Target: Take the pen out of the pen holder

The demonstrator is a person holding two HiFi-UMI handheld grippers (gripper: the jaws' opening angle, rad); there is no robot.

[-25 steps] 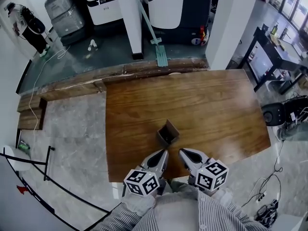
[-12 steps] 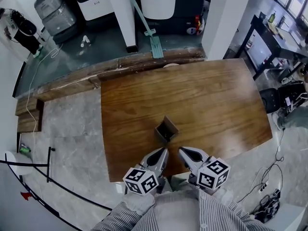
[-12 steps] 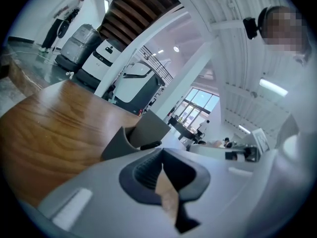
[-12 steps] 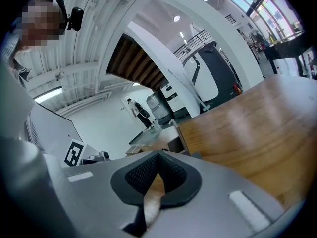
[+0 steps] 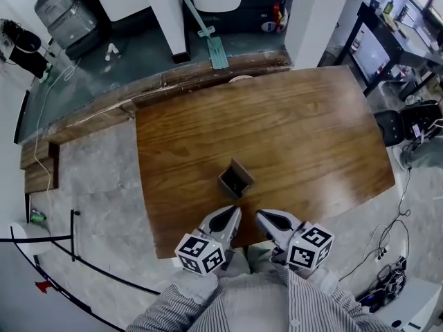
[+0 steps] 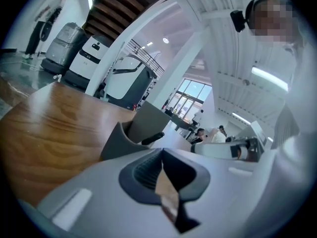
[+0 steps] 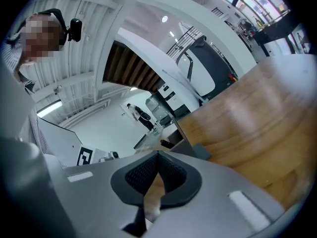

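Pen [image 6: 152,138] sits inside the pen holder [image 5: 235,178], its dark end poking just above the rim; it has not been taken out. From left to right: the left tool [image 5: 228,221] hovers over the near edge of the wooden table [image 5: 311,137]. Its jaws are clenched together with nothing between them, and the pen holder stands just ahead of its tips, apart from them. The right tool [image 5: 272,221] hangs just beside the left one, jaws likewise pressed together and empty, and the pen holder lies ahead of it too, toward the left tool's side. Neither tool touches the pen holder or the pen. The task appears barely begun: a tool has yet to open, reach the pen, close on it and lift it clear.
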